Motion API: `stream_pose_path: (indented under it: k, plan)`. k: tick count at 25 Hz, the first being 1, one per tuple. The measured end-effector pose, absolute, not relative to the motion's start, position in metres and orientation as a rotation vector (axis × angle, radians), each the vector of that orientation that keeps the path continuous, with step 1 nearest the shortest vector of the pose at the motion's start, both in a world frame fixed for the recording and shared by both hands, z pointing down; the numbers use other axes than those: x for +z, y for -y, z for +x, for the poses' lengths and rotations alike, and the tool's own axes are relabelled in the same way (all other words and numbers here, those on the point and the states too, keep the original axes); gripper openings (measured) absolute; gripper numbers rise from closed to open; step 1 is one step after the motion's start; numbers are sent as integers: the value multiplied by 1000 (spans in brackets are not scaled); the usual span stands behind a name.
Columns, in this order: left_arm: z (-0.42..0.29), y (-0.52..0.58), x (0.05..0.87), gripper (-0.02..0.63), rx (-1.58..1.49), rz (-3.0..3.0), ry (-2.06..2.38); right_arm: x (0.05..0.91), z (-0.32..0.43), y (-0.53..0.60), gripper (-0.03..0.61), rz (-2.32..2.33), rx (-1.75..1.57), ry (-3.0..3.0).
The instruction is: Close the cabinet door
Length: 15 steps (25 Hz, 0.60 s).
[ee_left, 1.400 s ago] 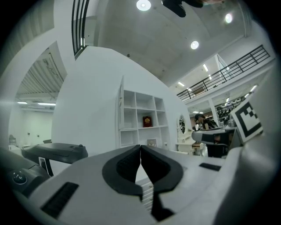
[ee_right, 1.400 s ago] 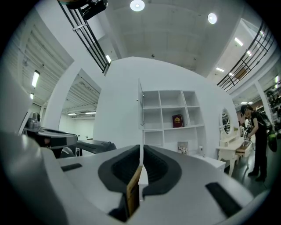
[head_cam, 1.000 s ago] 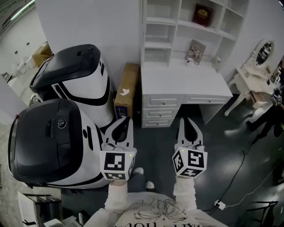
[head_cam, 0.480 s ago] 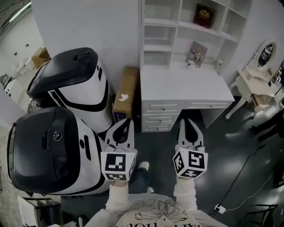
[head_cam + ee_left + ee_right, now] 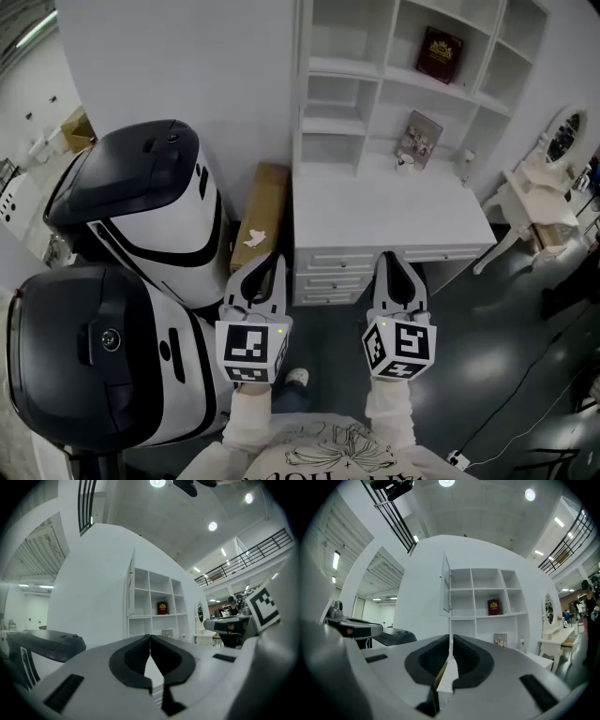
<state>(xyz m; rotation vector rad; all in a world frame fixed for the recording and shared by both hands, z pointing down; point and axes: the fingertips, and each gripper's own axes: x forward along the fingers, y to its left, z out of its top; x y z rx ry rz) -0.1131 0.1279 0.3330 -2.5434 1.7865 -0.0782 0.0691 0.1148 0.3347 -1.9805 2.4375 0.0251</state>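
The left hand-held gripper (image 5: 270, 262) and right hand-held gripper (image 5: 390, 261) are both clenched empty; the cabinet door (image 5: 446, 590) stands open.

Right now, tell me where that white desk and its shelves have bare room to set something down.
The desktop is bare across its left and front. Its back right is crowded: a picture card and a small white item. The cubbies left of the red book look empty. A cardboard box fills the floor gap left of the desktop.
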Motion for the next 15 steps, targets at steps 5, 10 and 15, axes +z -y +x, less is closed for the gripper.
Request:
stream_pose_path:
  k: [5, 10, 15]
  plan:
    - [-124, -81, 329, 5, -66, -2545, -1783, 328, 57, -67, 23, -1982, 47, -2434]
    - [-139, -40, 327, 5, -62, -2537, -1777, 321, 40, -25, 23, -1968, 77, -2430]
    - [-157, -10, 328, 5, -64, -2528, -1792, 319, 20, 8, 23, -1952, 89, -2448]
